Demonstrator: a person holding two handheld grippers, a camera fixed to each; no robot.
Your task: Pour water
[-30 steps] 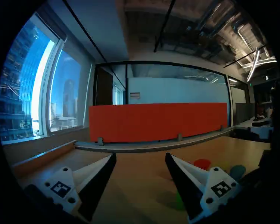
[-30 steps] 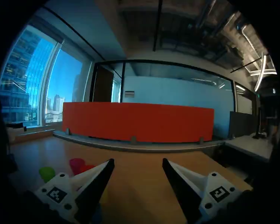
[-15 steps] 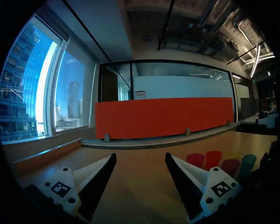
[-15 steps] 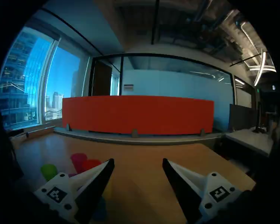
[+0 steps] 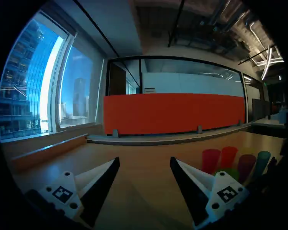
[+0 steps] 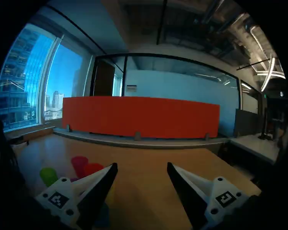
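A long orange partition (image 5: 174, 113) stands along the far edge of the wooden table (image 5: 144, 168); tall windows (image 5: 25, 96) fill the left.

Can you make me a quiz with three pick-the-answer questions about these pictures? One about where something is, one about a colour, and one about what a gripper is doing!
1. In the left gripper view, where are the cups?
A. at the right, on the table
B. on the windowsill
C. on the floor

2. What colour is the long panel behind the table?
A. green
B. orange-red
C. white

3. The right gripper is:
A. shut on a cup
B. open and empty
C. shut on a bottle

Answers: 1 A, they stand on the wood at the right; 2 B, it shows bright orange-red; 3 B, its jaws stand wide apart with just table between.
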